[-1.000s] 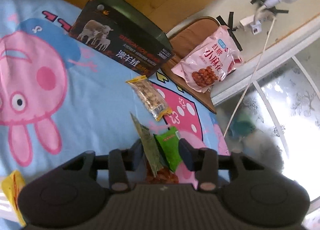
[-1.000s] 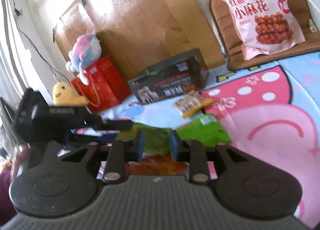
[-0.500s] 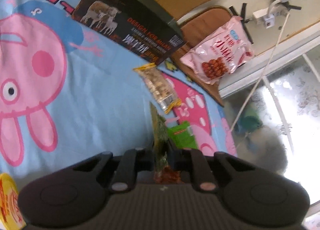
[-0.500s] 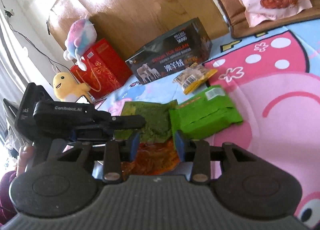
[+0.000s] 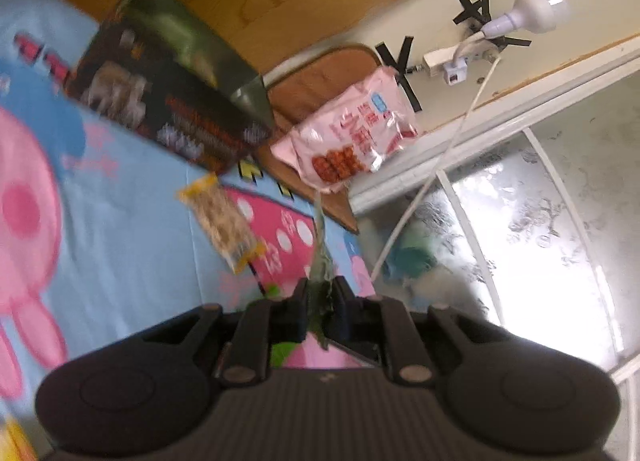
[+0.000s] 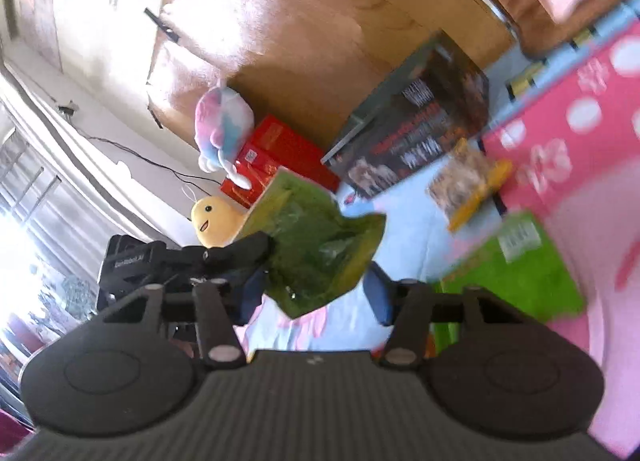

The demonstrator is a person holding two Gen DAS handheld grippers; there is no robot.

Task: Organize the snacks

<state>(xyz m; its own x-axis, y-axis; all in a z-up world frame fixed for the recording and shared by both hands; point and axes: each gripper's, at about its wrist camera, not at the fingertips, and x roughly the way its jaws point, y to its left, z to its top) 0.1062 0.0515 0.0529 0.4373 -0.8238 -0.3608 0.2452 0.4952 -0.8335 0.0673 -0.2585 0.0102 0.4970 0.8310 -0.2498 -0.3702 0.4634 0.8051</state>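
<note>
The left claw (image 5: 321,303) is pinching a thin olive-green pouch (image 6: 320,245) by one edge; in the left wrist view the pouch (image 5: 320,261) shows edge-on, rising as a narrow strip between the pressed fingers, and in the right wrist view it hangs clear of the mat (image 6: 600,221), broad face toward the camera. The right claw (image 6: 316,297) is spread wide and holds nothing, with the pouch hanging just in front of its gap. A bright green packet (image 6: 516,273) lies flat on the mat to the right, a small nut packet (image 6: 466,185) with yellow ends lies beyond it near the dark box (image 6: 416,133), and a big pink bag (image 5: 348,137) rests on the brown cushion (image 5: 316,81) further off. The main risk, as I judge it, is the grip itself: the hold is on a slim margin of slick film, so a quick swing could let the pouch slide out or twist in the fingers. Both views are blurred, which suggests fast motion and adds to that risk. If the right claw closes to take over, it may catch only a floppy corner, or crush the contents. A low carry could also drag the pouch across the nut packet and shove it out of place. Where the pouch is meant to go I cannot tell.
</note>
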